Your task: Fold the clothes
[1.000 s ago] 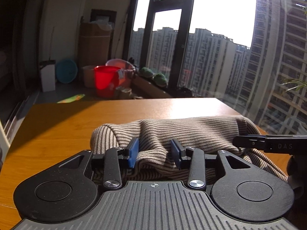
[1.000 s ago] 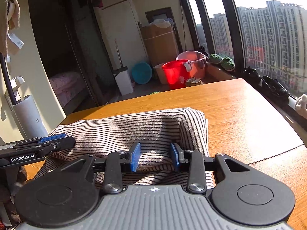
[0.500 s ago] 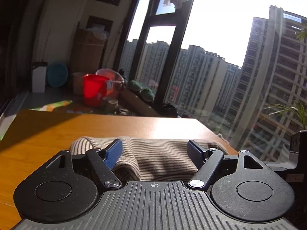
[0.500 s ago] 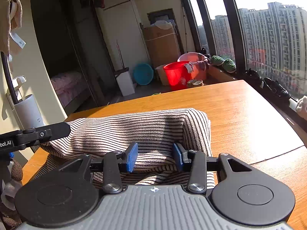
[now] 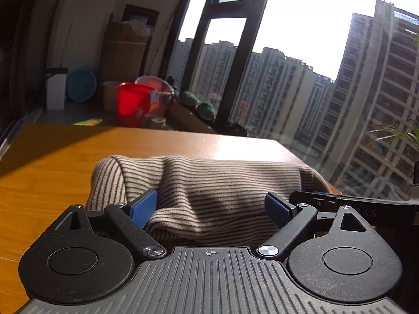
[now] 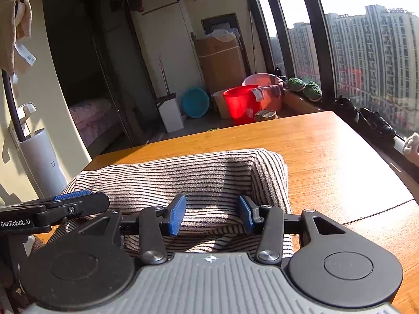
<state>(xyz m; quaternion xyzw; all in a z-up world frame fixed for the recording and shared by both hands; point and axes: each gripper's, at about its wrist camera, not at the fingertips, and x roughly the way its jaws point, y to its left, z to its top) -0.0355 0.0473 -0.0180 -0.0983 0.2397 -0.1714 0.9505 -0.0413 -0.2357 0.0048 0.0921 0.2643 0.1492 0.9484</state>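
Note:
A brown-and-cream striped garment [image 5: 209, 183] lies folded in a thick bundle on the wooden table [image 5: 52, 162]; it also shows in the right wrist view [image 6: 199, 175]. My left gripper [image 5: 210, 206] is open, its blue pads wide apart on either side of the bundle's near edge. My right gripper [image 6: 210, 213] is open too, with a narrower gap, and the cloth's near edge lies between its pads. The right gripper's finger shows at the right of the left wrist view [image 5: 340, 201]. The left gripper's finger shows at the left of the right wrist view [image 6: 65, 204].
The table [image 6: 327, 157] ends near a tall window on the right. Beyond the far edge stand a red bucket [image 6: 242, 102], a cardboard box [image 6: 222, 60] and a white bin [image 6: 170, 112]. A white vacuum stand [image 6: 39, 162] is by the left wall.
Both grippers opened and let go of the striped garment. The left one opened wide, the right one less. The bundle now rests on the table.

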